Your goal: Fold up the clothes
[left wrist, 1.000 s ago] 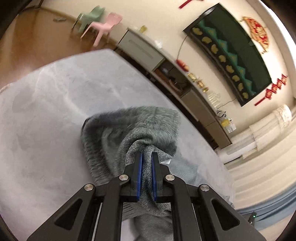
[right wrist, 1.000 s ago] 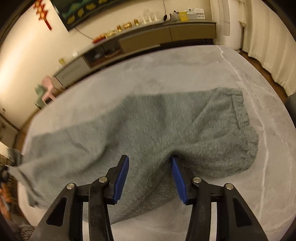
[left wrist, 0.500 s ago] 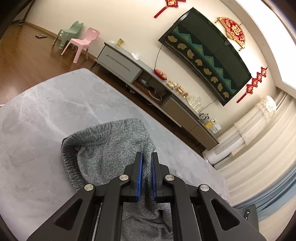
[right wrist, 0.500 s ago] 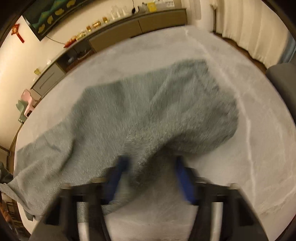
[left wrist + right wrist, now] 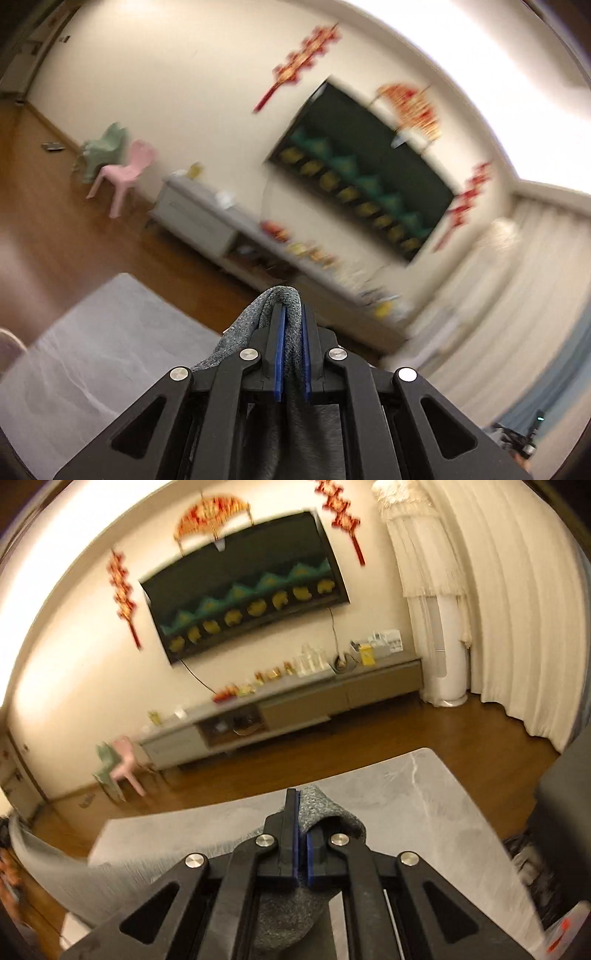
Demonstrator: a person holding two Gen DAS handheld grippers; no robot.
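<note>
A grey knitted garment [image 5: 255,314] is held by both grippers. My left gripper [image 5: 292,314] is shut on a bunched fold of it, raised well above the grey table [image 5: 92,350], with the cloth draped over the fingertips. My right gripper [image 5: 301,812] is shut on another part of the garment [image 5: 321,808], which wraps over the right finger and hangs down below. A stretch of the same cloth [image 5: 55,871] trails off to the left in the right wrist view. Both cameras point up at the room wall.
The grey marbled table [image 5: 424,812] lies below both grippers. Beyond it are a wood floor, a long TV cabinet [image 5: 295,705], a wall TV [image 5: 251,590], small pink and green chairs [image 5: 122,170], and white curtains [image 5: 498,609]. A dark seat [image 5: 565,794] stands at right.
Both grippers have lifted up and tilted toward the wall. The right gripper, open a second ago over the flat garment, has shut on it. The garment has come up off the table.
</note>
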